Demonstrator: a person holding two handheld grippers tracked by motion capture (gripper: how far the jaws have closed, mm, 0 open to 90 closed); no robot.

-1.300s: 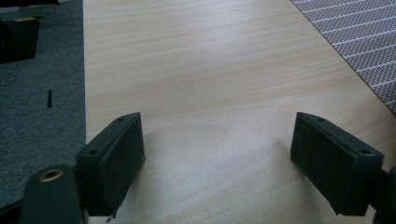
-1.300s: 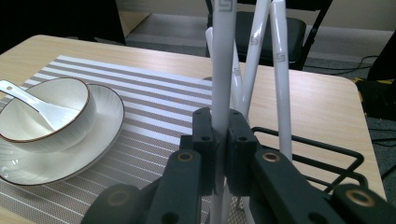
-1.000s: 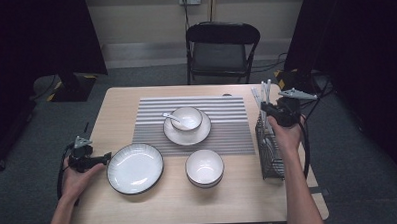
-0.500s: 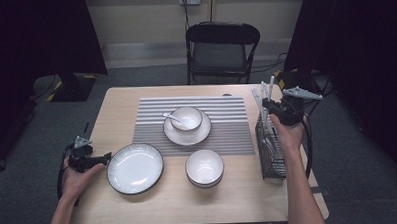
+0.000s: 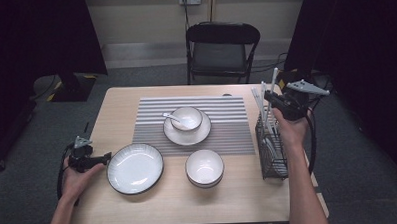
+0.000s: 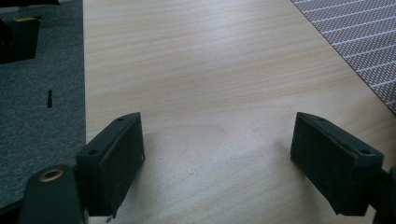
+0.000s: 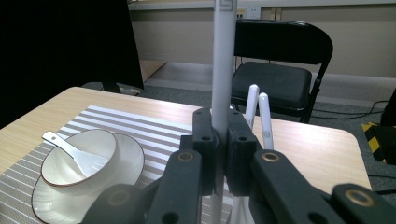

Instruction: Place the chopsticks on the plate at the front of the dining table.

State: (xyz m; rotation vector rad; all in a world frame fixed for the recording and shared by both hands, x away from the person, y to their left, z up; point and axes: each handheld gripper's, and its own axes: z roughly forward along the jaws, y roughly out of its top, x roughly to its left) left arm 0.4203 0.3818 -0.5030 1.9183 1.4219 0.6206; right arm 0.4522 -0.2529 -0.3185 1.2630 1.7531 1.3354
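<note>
My right gripper (image 5: 273, 101) is held above the wire cutlery basket (image 5: 273, 157) at the table's right edge and is shut on a long white stick (image 5: 273, 83) that stands upright. In the right gripper view the jaws (image 7: 220, 122) pinch the white stick (image 7: 223, 65) from both sides, with two more white rounded handles (image 7: 259, 112) just behind it. My left gripper (image 5: 104, 157) rests low at the table's left front, beside a white dark-rimmed plate (image 5: 135, 168). In the left gripper view its jaws (image 6: 219, 163) stand wide open over bare wood.
A striped placemat (image 5: 227, 126) carries a saucer (image 5: 187, 135) with a small bowl (image 5: 189, 116) and a white spoon (image 5: 171, 117). A white bowl (image 5: 204, 167) sits in front of the mat. A black folding chair (image 5: 222, 48) stands behind the table.
My right gripper has risen a little with the white stick, drawing it higher out of the basket. The left gripper has stayed put.
</note>
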